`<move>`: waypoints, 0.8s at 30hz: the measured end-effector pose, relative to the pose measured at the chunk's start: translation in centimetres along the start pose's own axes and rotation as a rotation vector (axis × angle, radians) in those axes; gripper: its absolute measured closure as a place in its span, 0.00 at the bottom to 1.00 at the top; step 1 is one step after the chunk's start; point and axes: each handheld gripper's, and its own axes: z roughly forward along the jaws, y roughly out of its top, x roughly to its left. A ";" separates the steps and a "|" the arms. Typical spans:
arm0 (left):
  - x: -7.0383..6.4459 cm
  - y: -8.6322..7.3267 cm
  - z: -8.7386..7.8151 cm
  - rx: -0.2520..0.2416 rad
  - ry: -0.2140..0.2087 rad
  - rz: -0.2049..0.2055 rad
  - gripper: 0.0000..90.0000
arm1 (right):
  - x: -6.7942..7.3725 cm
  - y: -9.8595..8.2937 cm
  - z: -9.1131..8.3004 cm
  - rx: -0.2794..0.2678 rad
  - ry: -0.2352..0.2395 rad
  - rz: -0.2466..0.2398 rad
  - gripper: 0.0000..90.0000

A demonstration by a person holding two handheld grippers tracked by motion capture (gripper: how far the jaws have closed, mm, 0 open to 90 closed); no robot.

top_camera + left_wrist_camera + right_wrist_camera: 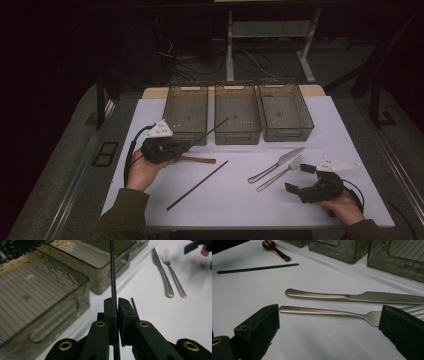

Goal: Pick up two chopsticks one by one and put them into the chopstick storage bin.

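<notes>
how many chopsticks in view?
2. One chopstick is clamped in the left hand-held gripper, pointing toward the middle bin; the other chopstick lies on the table.

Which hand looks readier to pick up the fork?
The right. Its gripper is open with its fingers either side of the fork, while the left gripper already clamps a black chopstick.

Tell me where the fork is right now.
In the high view the fork lies flat on the white table, right of centre, beside the knife and just ahead of the open right gripper; its tines point toward the right-hand bin.
</notes>
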 end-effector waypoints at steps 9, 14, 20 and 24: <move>2.5 1.3 0.3 -0.015 0.011 -0.034 0.94 | 0.0 0.0 0.0 -0.001 0.002 -0.001 0.03; 4.0 1.9 0.6 -0.027 0.025 -0.063 0.94 | 0.0 0.0 0.0 -0.001 0.002 0.002 0.03; 5.3 2.7 1.4 -0.009 0.050 -0.083 0.94 | 0.0 0.0 0.0 0.001 -0.003 0.003 0.03; 6.3 3.3 2.0 0.000 0.069 -0.103 0.94 | 0.0 0.0 -0.1 0.000 -0.006 0.005 0.03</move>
